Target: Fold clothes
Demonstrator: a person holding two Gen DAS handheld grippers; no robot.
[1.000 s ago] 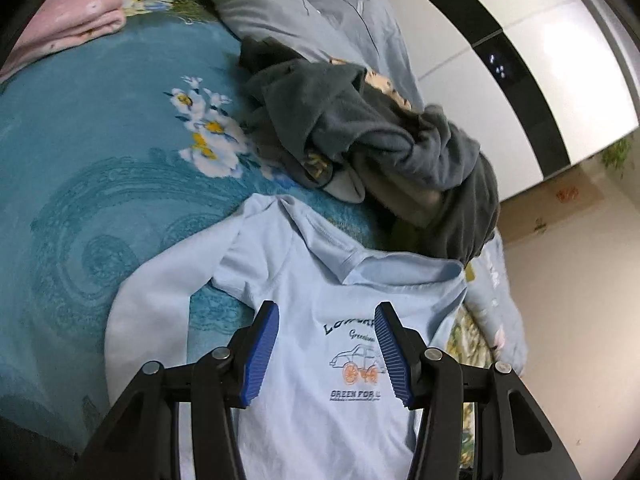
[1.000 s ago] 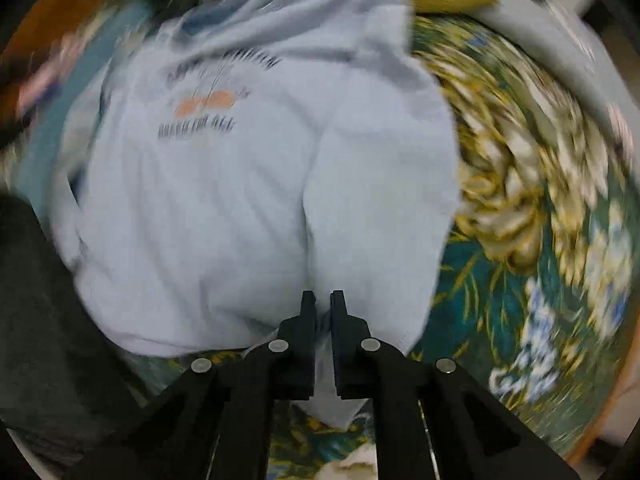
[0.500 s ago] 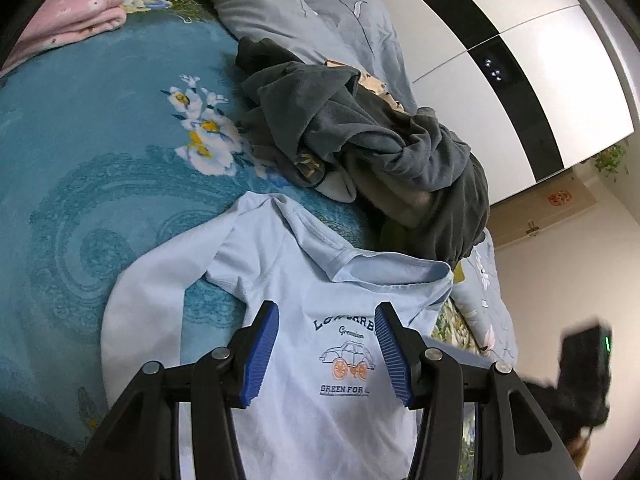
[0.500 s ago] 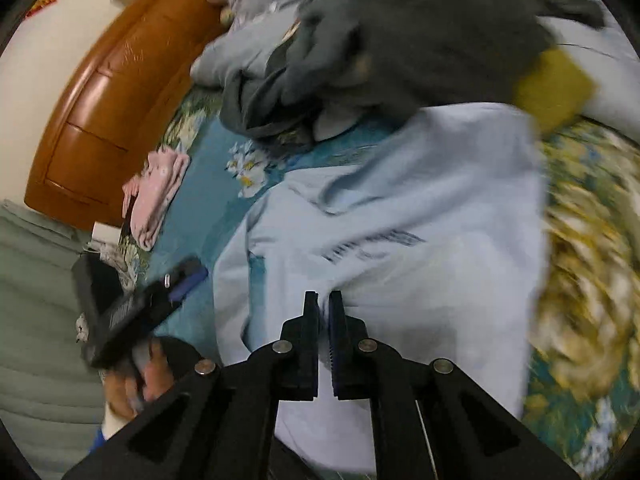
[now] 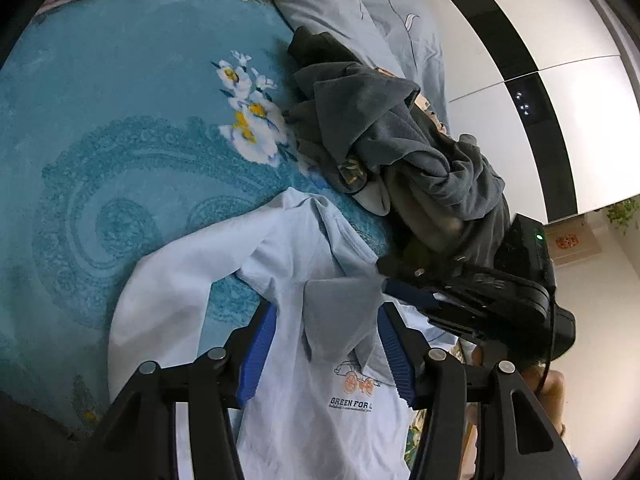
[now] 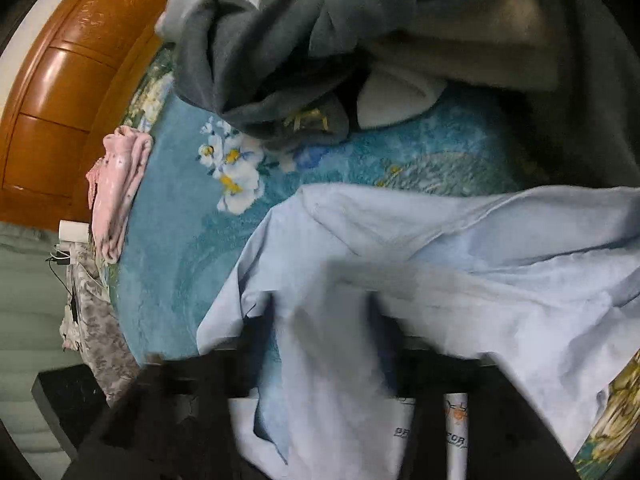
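Shirt [image 5: 320, 400] lies on bedspread [image 5: 100, 140], clothes heap [image 5: 400, 152] behind it

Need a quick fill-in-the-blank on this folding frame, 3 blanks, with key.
1. The left gripper hovers with its jaws ____ over the light blue sweatshirt.
2. The right gripper has brought a ____ of that sweatshirt across the chest print.
3. Beyond the sweatshirt's collar lies a heap of dark ____ clothes.

Missing words: open; sleeve; grey

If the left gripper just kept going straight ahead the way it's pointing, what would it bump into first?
Probably the folded-over sleeve of the light blue shirt, which the right gripper holds just ahead of the open left gripper. Depth is hard to judge.
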